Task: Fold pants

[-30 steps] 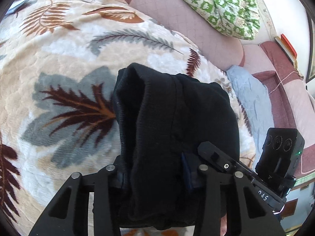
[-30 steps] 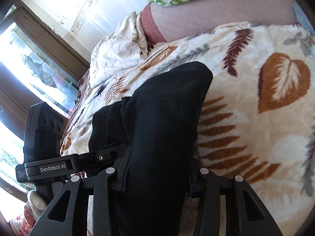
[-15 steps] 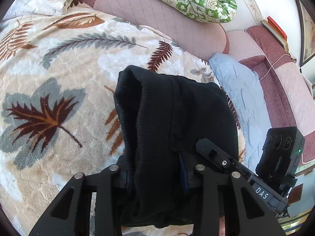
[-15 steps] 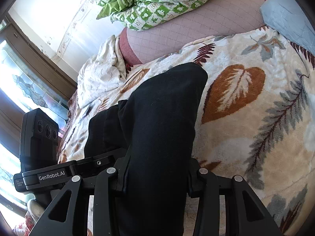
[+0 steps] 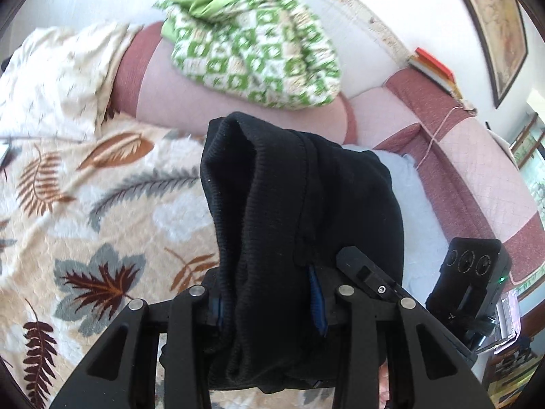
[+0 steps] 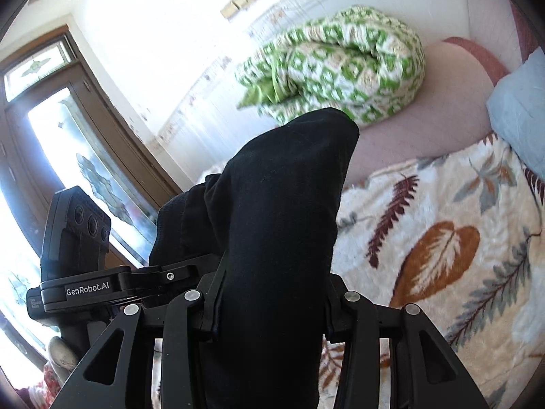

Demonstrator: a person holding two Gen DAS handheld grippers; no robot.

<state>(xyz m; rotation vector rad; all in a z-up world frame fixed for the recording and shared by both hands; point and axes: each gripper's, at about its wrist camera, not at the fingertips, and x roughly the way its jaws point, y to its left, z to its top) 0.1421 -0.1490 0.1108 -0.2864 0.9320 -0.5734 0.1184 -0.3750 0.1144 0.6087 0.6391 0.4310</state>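
The black pants (image 5: 293,211) hang bunched between the fingers of my left gripper (image 5: 269,306), which is shut on them; the ribbed edge stands up over the fingers. My right gripper (image 6: 272,306) is shut on another part of the same black pants (image 6: 279,225), which drape over it and hide the fingertips. Both grippers hold the cloth lifted above the leaf-patterned blanket (image 5: 102,204). The other gripper's body shows at the side of each view: the right one (image 5: 470,279) and the left one (image 6: 78,248).
A leaf-patterned blanket (image 6: 442,255) covers the pink sofa (image 5: 238,116). A green checked quilt (image 5: 252,47) lies on the backrest. A light blue cushion (image 6: 521,109) sits at the right. Books (image 5: 432,64) rest on the sofa back; a glazed door (image 6: 68,129) is at the left.
Both grippers have risen and tilted up with the pants. The views have swung from the blanket toward the sofa back, the green quilt and the wall.
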